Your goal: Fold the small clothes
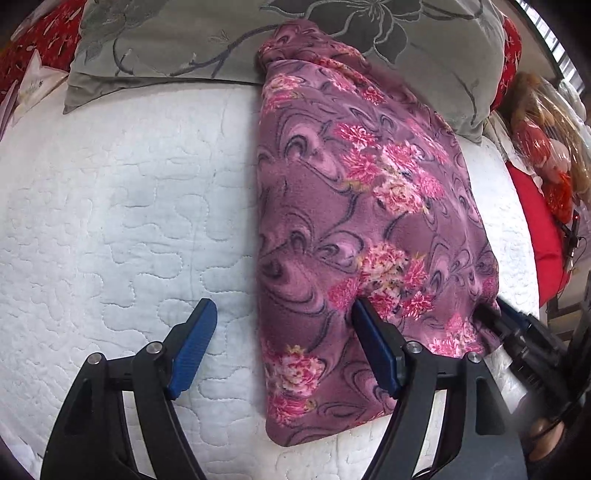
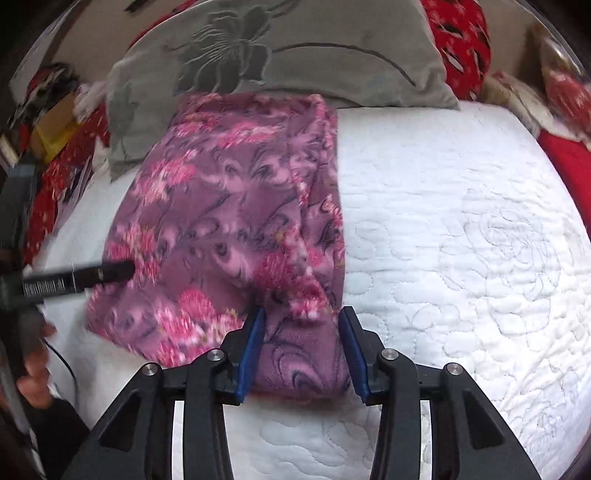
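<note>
Left wrist view: the left gripper (image 1: 282, 336), fingers wide apart, straddles the straight left edge of a folded purple floral garment (image 1: 354, 206) on a white quilt (image 1: 110, 206), bare toward nine o'clock. The right gripper (image 2: 301, 347) brackets the garment's near corner, seemingly unclamped through motion blur. A grey pillow (image 1: 184, 44) borders twelve o'clock.

The purple floral garment (image 1: 362, 206) looked like soft, matt fleece. The white bedcover (image 1: 110, 206) was quilted cloth with raised stitching. The grey pillow (image 1: 192, 33) appeared velvety. Gripper fingers (image 1: 194, 347) carried ribbed blue plastic pads.
</note>
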Action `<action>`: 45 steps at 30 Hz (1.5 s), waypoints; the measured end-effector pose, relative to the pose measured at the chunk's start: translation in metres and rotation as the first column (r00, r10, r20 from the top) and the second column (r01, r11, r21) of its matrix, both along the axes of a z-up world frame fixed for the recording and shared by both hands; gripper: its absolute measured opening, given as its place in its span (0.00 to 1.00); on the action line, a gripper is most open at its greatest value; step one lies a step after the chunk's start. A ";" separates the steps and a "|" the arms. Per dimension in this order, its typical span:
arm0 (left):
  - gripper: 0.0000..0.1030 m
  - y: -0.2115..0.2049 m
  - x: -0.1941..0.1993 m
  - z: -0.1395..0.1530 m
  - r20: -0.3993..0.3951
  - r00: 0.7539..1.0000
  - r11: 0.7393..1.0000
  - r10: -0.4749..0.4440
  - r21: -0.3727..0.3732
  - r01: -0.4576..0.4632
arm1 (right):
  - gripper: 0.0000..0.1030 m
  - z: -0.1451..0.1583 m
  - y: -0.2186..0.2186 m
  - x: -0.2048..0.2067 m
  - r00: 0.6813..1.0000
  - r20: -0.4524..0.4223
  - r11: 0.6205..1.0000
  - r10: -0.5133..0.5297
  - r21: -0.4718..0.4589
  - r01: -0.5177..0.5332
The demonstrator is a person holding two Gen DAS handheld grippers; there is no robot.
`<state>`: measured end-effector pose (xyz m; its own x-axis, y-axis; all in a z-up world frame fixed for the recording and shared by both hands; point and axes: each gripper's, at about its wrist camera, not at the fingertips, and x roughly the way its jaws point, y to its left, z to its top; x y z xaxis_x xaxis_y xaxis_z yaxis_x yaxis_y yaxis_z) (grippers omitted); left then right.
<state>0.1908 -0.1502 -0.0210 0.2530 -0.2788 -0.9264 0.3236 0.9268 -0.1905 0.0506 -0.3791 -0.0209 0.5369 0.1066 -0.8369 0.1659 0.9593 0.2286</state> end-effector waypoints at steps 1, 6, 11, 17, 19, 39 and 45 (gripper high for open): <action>0.74 0.000 0.000 0.001 0.001 1.000 1.000 0.000 0.000 0.000 | 0.41 0.006 -0.004 0.001 1.000 0.016 1.000 -0.012 0.009 0.011; 0.74 0.005 0.006 0.009 -0.012 1.000 1.000 0.011 -0.023 -0.011 | 0.42 0.029 -0.013 0.033 0.996 0.080 0.998 -0.049 0.039 0.046; 0.74 0.010 0.047 0.024 -0.020 0.997 0.992 0.075 -0.099 -0.077 | 0.42 0.029 -0.019 0.068 0.992 0.102 0.996 -0.068 0.068 0.061; 0.74 0.012 0.102 0.007 -0.157 0.980 0.973 0.119 -0.180 -0.147 | 0.51 0.013 -0.044 0.115 0.980 0.074 0.976 -0.187 0.127 0.176; 0.74 0.011 0.109 0.003 -0.187 0.975 0.963 0.117 -0.220 -0.158 | 0.51 -0.001 -0.052 0.132 0.978 0.031 0.968 -0.205 0.153 0.198; 0.74 -0.003 0.070 0.007 -0.080 0.996 0.983 0.048 -0.171 -0.061 | 0.56 -0.016 -0.080 0.088 0.974 0.051 0.922 -0.220 0.338 0.190; 0.74 -0.007 0.069 0.009 -0.090 0.995 0.985 0.043 -0.166 -0.058 | 0.57 -0.011 -0.082 0.087 0.978 0.075 0.904 -0.194 0.400 0.149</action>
